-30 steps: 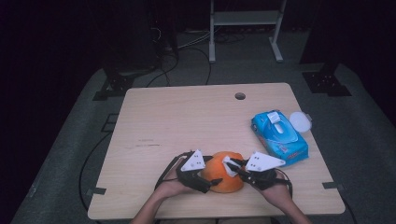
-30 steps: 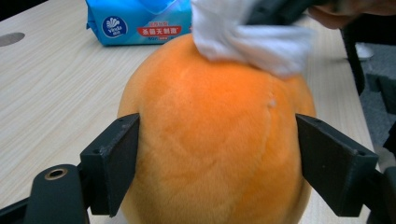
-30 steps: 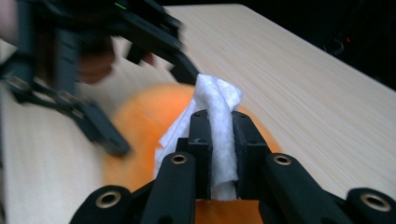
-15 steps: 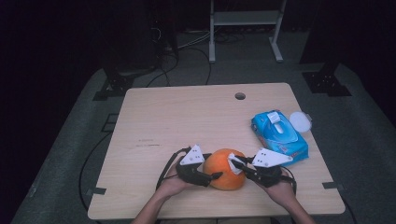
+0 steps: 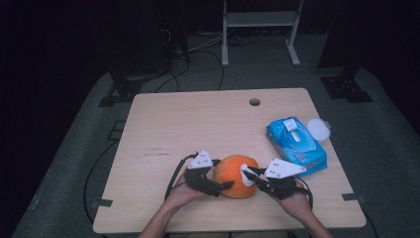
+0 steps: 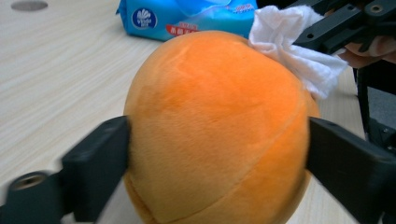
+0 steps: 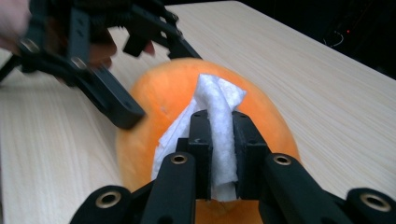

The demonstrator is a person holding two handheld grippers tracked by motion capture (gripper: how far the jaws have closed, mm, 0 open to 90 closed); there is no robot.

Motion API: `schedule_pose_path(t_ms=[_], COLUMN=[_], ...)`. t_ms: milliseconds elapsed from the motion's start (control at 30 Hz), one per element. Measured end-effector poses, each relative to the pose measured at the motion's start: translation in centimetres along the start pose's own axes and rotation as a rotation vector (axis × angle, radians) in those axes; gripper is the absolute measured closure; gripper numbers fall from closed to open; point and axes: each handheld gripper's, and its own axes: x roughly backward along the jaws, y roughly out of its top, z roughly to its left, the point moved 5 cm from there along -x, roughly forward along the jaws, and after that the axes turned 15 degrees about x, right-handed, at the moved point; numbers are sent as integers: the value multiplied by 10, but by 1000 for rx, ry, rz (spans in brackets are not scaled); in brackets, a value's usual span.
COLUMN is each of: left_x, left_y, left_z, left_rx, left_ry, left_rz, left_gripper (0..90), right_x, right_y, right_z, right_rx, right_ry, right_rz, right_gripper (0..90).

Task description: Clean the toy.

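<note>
Scene: a person at a pale wooden desk [image 5: 198, 124] works with a tool in each hand, forearms entering from the bottom edge of the high view.
Ball: an orange plush ball [image 5: 236, 176] sits on the desk at lower centre of the high view, between the two tools.
Left tool: the left tool [image 5: 224, 186], just left of the ball in the high view, has a jaw on either side of the ball; in the left gripper view both jaws lie against its fuzzy surface at lower left and lower right. The jaws have just been opening, and whether they press on the ball or merely touch it cannot be told.
Right tool: the right tool [image 7: 219, 140] is clenched on a folded white wipe [image 7: 217, 126], laid against the top of the ball at the centre of the right gripper view.
Wipe: touching the ball's upper right side in the high view.
Background: a blue pack of wipes [image 5: 295, 146] lies toward the right edge of the desk, well apart from the ball, with a round white lid [image 5: 318, 129] just beside it.
</note>
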Motion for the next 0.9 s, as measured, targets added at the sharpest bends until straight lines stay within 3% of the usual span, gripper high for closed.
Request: schedule_pose_path(t_ms=[67,133,233,333,400,467,600,733,833,900], left_x=[1,1,3,4,3,2,-3,-3,0,-1], left_y=[1,1,1,0,1,1,2,-1,-1,-1], left_z=[-6,-14,-17,-17,-15,-14,-18,-22,-20,-17], left_rx=[-74,-155,-186,-173,-120,-103,-136,-166,-155,-113], left_ry=[18,31,24,4,-14,-14,17,9,-12,-26], left_rz=[-11,0,9,8,7,-1,2,20,25,25], left_gripper=[215,247,261,255,196,180,219,220,216,182], right_x=[0,1,4,7,9,11,9,5,7,9], right_y=[7,13,17,9,1,-4,5,22,18,9], right_z=[5,10,8,-2,-7,-9,-2,14,8,0], right_rx=[20,33,47,29,38,9,7,75,83,68], right_ry=[4,11,1,-23,-51,-51,-30,29,10,-7], right_rz=[-17,-40,-48,-26,5,3,-26,-62,-41,-19], right_gripper=[788,788,787,788,788,789,789,788,788,788])
